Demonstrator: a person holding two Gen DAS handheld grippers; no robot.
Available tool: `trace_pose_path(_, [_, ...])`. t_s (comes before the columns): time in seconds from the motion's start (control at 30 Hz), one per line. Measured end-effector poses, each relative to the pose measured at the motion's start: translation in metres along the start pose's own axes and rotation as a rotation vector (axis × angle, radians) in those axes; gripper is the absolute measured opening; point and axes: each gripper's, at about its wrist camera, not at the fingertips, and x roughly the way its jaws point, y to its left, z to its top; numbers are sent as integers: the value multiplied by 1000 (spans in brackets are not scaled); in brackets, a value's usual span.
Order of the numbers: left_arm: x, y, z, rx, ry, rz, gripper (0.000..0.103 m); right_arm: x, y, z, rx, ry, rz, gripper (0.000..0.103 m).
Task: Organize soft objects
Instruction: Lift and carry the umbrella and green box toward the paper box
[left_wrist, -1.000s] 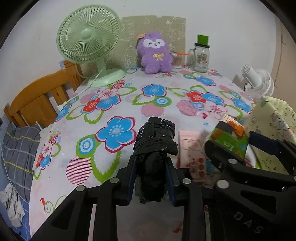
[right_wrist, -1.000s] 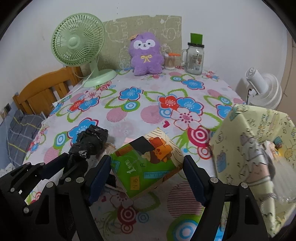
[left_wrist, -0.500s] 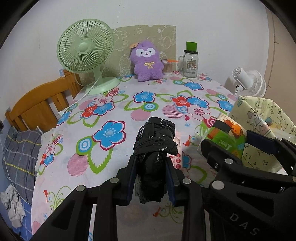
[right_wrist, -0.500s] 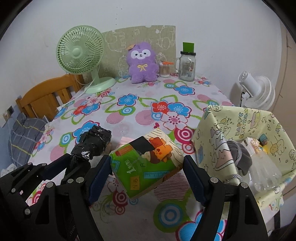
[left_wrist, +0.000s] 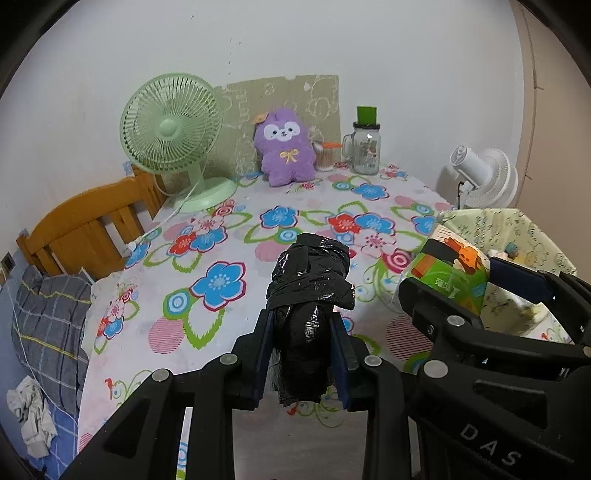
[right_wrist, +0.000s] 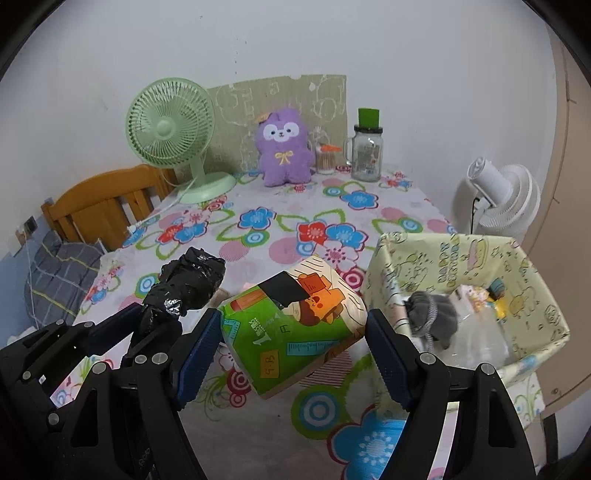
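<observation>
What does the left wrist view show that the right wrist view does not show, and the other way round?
Only the left wrist view: crumpled white cloth on the floor, lower left.

Only the right wrist view: the inside of the yellow patterned fabric basket, with a grey knitted item in it.

Both views: the left claw shut on the black plastic bag roll, the right claw holding the green printed tissue pack, the purple plush toy and the green desk fan.

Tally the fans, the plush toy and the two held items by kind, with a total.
Fans: 2, green fan and white fan
Plush toys: 1, purple plush
Held black rolls: 1, bag roll
Held packs: 1, tissue pack
Total: 5
</observation>
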Motion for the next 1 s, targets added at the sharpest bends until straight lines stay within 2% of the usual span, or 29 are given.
trace_pose_path(0.4, [-21,-18,10,20,-31,-29,29,-28,-17,6,5,-37,-17,80])
trace_pose_path(1.0, [-30,-61,31,56,-60,-86,29,-48,-60,19,-2,-67,-55,80])
